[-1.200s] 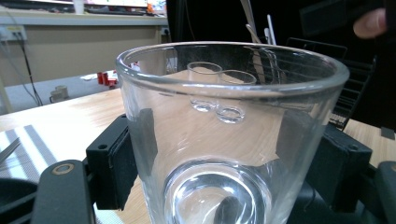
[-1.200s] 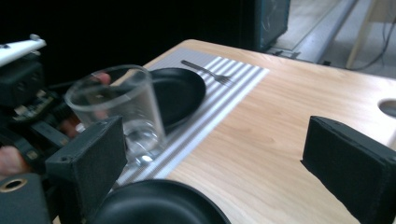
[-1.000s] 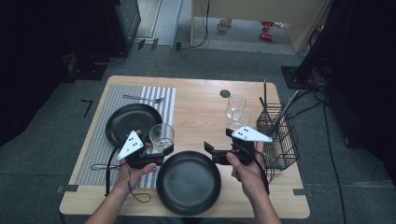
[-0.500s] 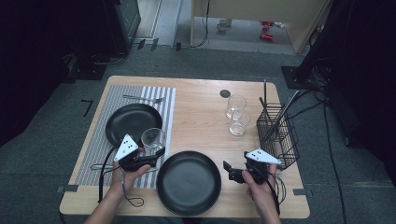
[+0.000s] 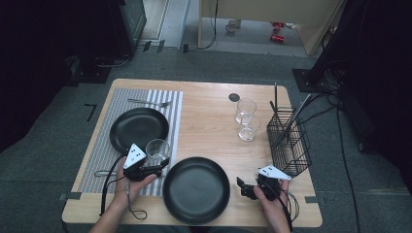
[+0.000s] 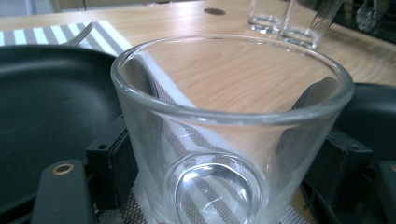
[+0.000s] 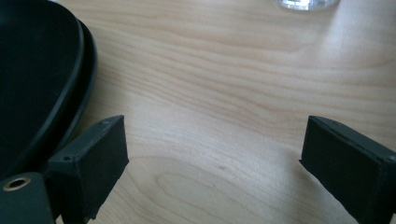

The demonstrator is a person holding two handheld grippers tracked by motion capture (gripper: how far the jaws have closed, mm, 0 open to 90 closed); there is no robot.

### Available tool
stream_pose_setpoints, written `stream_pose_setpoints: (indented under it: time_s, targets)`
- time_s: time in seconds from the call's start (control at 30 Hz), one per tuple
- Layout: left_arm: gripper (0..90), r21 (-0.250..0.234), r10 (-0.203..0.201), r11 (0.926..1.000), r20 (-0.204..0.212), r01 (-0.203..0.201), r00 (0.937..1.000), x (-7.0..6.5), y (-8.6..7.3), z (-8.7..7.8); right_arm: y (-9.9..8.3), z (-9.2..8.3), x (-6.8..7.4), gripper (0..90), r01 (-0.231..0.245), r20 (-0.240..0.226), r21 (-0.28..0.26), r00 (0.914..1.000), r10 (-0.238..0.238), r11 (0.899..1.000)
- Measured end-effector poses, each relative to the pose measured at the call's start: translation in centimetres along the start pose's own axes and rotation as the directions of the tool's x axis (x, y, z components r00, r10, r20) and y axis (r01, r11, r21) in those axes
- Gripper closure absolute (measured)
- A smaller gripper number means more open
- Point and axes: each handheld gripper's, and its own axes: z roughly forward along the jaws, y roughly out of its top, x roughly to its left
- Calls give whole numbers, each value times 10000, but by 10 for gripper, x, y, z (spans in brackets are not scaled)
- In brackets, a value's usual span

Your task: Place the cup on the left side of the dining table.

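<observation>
My left gripper [image 5: 153, 164] is shut on a clear glass tumbler [image 5: 158, 150] at the right edge of the striped placemat [image 5: 97, 155]. In the left gripper view the glass [image 6: 224, 140] sits upright between my black pads [image 6: 109, 163], with the mat's stripes showing through its base. My right gripper [image 5: 245, 188] is low over the wood near the front right, just right of the near black plate [image 5: 196, 190]. Its jaws stand wide apart, and in the right gripper view my right gripper [image 7: 217, 163] has only bare tabletop between them.
A second black plate [image 5: 138, 127] lies on the placemat, with a fork [image 5: 148, 102] behind it and another utensil [image 5: 104, 173] at the mat's front. Two empty glasses [image 5: 246, 119] stand beside a black wire basket [image 5: 289, 141] at the right.
My right gripper has come down from beside the two glasses to the front of the table, next to the near plate. My left gripper has sunk a little with the glass.
</observation>
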Motion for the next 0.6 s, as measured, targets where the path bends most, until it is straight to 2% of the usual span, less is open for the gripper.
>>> stream_pose_setpoints:
  time_s: [0.07,0.17,0.23,0.37,0.4,0.47,0.53,0.6]
  targets:
    - [215,197,35,9998,-151,-32,9999,0,-2,2,-3,2,-2,88,-68,55,244,10000,67,9997]
    - [215,360,96,9993,-204,-89,9997,0,-3,3,-3,2,-2,90,0,90,334,10000,-3,9994]
    - [215,353,182,9992,-239,-173,9995,-1,-3,3,-3,2,-2,91,52,149,354,9999,-57,9994]
    - [214,414,93,9991,-312,-80,9995,-1,-4,2,-4,2,-2,91,290,364,452,9989,-306,9986]
    - [214,425,247,9988,-402,-230,9989,-2,-5,1,-4,2,-2,91,483,525,543,9973,-511,9974]
    - [213,496,374,9982,-478,-350,9982,-3,-6,1,-4,2,-2,91,551,628,583,9963,-588,9968]
    - [213,657,564,9965,-673,-520,9961,-6,-5,1,-6,0,-3,89,763,953,723,9920,-831,9945]
    - [213,717,649,9956,-741,-596,9951,-7,-5,1,-6,0,-4,88,776,998,742,9914,-849,9942]
